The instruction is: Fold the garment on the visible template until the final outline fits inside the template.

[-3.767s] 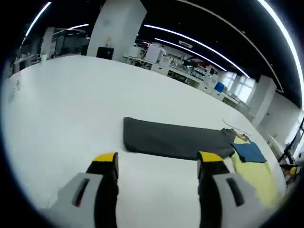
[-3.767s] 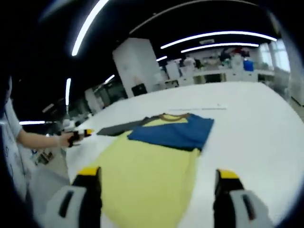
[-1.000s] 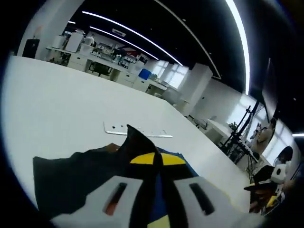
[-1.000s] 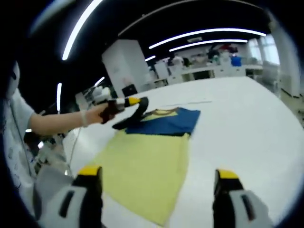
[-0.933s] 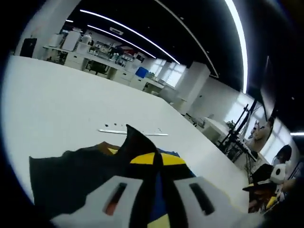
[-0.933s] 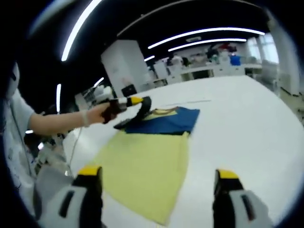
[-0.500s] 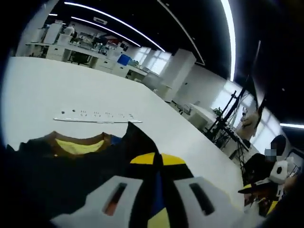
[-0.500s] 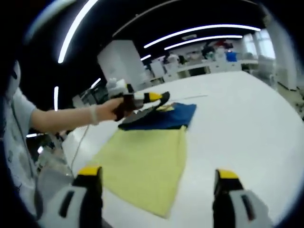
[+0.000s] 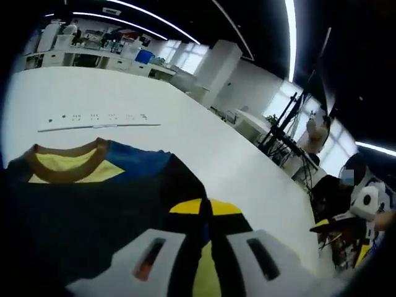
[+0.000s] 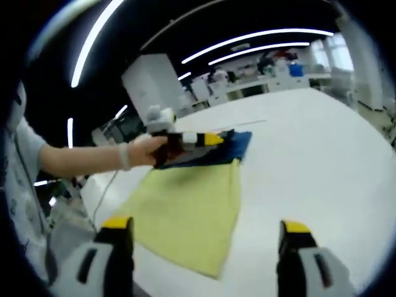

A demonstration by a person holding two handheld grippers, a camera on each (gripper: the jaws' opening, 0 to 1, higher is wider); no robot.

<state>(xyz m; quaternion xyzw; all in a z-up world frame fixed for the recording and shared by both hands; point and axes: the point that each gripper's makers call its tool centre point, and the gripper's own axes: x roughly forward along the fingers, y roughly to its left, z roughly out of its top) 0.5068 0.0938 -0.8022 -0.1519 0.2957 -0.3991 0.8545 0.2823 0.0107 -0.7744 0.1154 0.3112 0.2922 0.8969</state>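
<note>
Left gripper (image 9: 204, 207) clamped on dark sleeve (image 9: 93, 216), over blue-yellow garment (image 10: 192, 207) at 12 o'clock. Right gripper (image 10: 201, 238) apart, empty. Lay sleeve flat, edges square; release only once smooth.

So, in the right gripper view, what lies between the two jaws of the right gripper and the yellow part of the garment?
Bare white table in the right gripper view. The open right gripper hangs short of the yellow garment, touching nothing.

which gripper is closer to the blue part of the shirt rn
Left. The left gripper is shut on dark fabric right over the blue part of the shirt. The right gripper, open, hangs back near the yellow hem.
</note>
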